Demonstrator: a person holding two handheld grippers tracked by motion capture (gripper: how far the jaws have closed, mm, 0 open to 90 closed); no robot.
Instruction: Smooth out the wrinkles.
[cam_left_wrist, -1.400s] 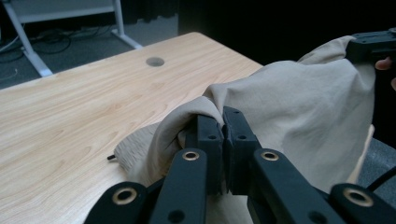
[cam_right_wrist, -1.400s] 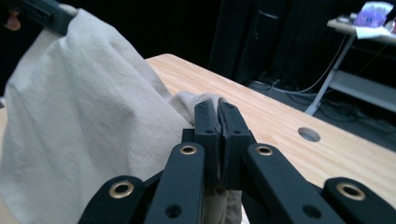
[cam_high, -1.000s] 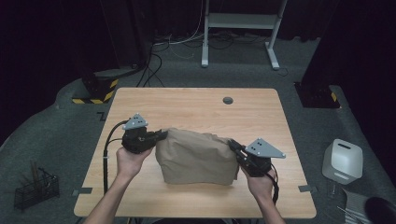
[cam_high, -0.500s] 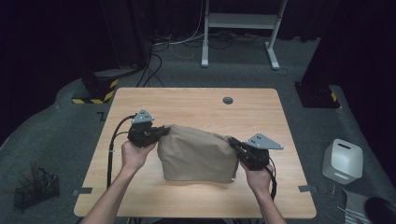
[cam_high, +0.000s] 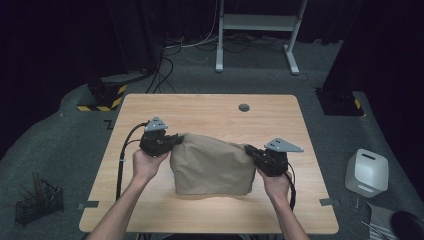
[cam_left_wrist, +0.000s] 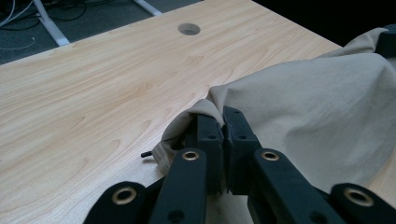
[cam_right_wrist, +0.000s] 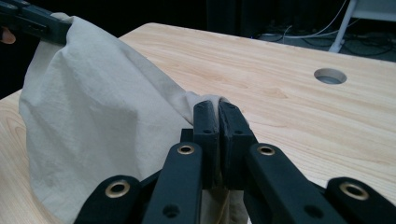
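The beige cloth (cam_high: 212, 165) hung stretched between the two grippers above the middle of the wooden table (cam_high: 210, 112). The left gripper (cam_high: 176, 139) pinched the upper left corner of the cloth with closed jaws. The right gripper (cam_high: 250, 151) was clamped on the opposite corner.

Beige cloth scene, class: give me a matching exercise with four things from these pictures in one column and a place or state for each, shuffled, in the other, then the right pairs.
1. beige cloth
2. left gripper
3. round hole
4. white container

A. on the floor right of the table
B. shut on a cloth corner
C. near the table's far edge
D. held up between both grippers

Pairs: 1-D, 2-B, 3-C, 4-A
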